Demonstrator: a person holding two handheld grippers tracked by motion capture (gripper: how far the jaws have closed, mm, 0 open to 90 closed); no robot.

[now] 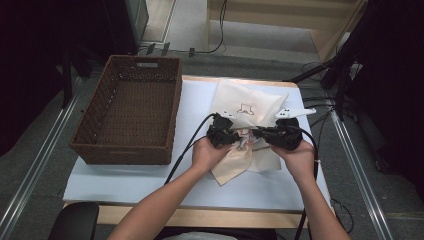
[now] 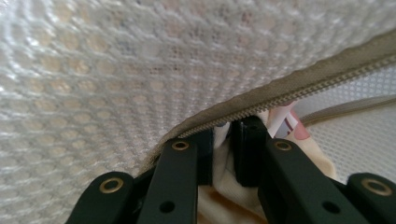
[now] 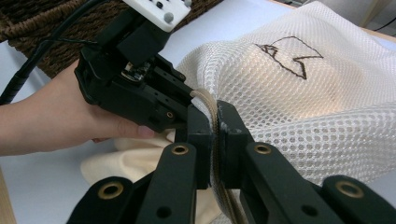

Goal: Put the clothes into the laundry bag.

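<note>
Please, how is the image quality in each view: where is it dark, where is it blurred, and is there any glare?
High view: dim and soft, the room edges almost black, the white table cover brightest. Left gripper view: the mesh bag is very near and blurred, with shiny highlights; the zipper is sharper. Right gripper view: evenly lit, the mesh weave sharp, the left gripper slightly soft.

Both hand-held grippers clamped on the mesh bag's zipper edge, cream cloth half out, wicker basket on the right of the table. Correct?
Not quite: the wicker basket sits on the left of the table, as the high view shows. The rest holds: the left hand-held gripper and right hand-held gripper pinch the mesh bag at its zipper edge, the cream cloth half out.
</note>
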